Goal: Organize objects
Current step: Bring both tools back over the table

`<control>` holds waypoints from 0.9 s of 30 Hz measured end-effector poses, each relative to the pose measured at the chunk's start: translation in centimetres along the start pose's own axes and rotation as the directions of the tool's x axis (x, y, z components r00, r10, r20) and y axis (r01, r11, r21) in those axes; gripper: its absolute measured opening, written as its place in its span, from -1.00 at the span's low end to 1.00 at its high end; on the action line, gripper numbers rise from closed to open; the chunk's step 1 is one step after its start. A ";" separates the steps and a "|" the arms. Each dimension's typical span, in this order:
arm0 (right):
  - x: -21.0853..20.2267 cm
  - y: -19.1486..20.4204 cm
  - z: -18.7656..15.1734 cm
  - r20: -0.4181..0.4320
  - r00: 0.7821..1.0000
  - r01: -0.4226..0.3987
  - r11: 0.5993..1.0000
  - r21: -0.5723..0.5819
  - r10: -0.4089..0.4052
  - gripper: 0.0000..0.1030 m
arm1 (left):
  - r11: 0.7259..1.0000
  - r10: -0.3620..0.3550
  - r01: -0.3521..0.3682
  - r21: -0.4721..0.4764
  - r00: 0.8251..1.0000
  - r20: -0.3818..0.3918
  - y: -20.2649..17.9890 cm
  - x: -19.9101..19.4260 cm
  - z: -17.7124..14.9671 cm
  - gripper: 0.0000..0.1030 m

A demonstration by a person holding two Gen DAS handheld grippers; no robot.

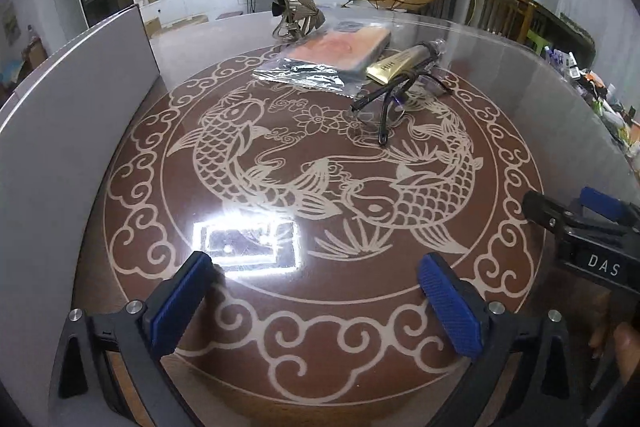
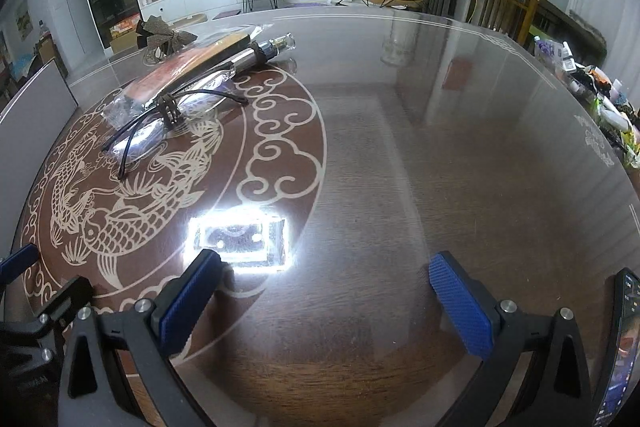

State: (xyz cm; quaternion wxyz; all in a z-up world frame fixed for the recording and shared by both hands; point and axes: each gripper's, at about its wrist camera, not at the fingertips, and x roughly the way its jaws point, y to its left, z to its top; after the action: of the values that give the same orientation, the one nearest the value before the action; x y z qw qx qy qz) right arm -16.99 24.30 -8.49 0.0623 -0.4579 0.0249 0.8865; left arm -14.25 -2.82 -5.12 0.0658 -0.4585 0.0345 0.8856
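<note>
Two grippers hover over the glass table (image 2: 440, 155), jaws spread wide and empty: the left gripper (image 1: 316, 271), the right gripper (image 2: 326, 273). Farther off lie the glasses (image 1: 394, 107), touching a gold tube (image 1: 404, 63) and a clear bag (image 1: 332, 57); a fish ornament (image 1: 296, 13) stands beyond.

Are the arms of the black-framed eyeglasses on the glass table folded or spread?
Spread. Both thin black arms of the black-framed eyeglasses stretch out from the lenses toward the camera instead of lying folded across them.
</note>
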 end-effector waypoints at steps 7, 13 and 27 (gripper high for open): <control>-0.1 0.1 -0.1 0.000 1.000 0.000 1.000 0.000 0.000 1.00 | 1.000 -0.001 0.001 0.000 1.000 0.000 -0.1 0.0 0.0 1.00; 0.0 0.1 -0.1 0.000 1.000 0.000 1.000 0.000 0.000 1.00 | 1.000 -0.001 0.001 0.000 1.000 0.000 -0.1 0.0 -0.1 1.00; -0.4 0.6 0.1 0.000 1.000 0.000 1.000 0.000 0.000 1.00 | 1.000 -0.002 0.002 0.000 1.000 0.000 -0.1 0.1 -0.1 1.00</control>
State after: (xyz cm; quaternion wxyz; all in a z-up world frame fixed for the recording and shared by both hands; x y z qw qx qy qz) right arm -16.95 23.67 -8.14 0.0625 -0.4581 0.0247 0.8864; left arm -14.20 -2.72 -5.22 0.0666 -0.4587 0.0342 0.8854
